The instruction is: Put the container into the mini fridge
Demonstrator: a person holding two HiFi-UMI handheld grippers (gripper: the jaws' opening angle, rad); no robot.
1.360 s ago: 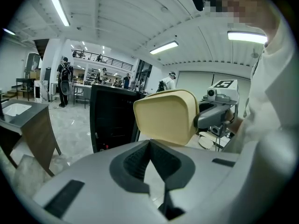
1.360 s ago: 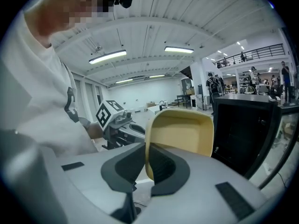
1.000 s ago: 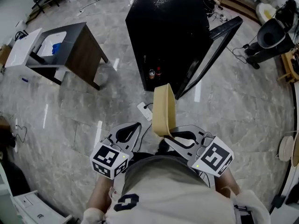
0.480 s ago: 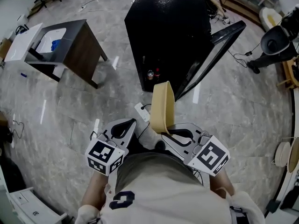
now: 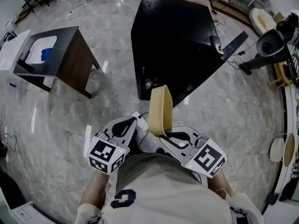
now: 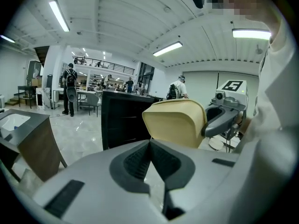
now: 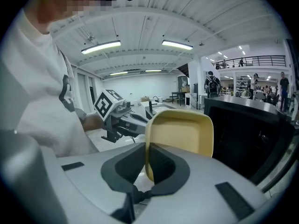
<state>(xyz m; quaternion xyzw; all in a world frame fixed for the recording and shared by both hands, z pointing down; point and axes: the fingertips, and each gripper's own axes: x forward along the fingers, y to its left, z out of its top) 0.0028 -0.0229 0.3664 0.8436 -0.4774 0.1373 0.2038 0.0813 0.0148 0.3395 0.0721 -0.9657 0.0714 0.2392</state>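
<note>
A beige plastic container (image 5: 159, 108) stands on edge in front of my body, with my right gripper (image 5: 163, 135) shut on its lower rim. In the right gripper view the container (image 7: 184, 132) rises from between the pads of that gripper (image 7: 147, 164). My left gripper (image 5: 131, 125) hangs beside it on the left, shut and empty; in its own view the left gripper (image 6: 150, 146) shows its pads meeting, with the container (image 6: 176, 122) beyond them. The black mini fridge (image 5: 173, 36) stands ahead on the floor with its door (image 5: 229, 43) swung open to the right. Two cans (image 5: 148, 83) show inside.
A dark wooden table (image 5: 70, 50) with a white basin stands on the marble floor at the left. A power strip (image 5: 140, 117) and its cable lie on the floor just before my grippers. A black chair-like machine (image 5: 271, 45) and cables sit at the right. People stand far back in the hall.
The fridge and table have shifted in the head view as the person moved a little nearer the fridge front. The container stays held upright in the right gripper; both grippers keep their state.
</note>
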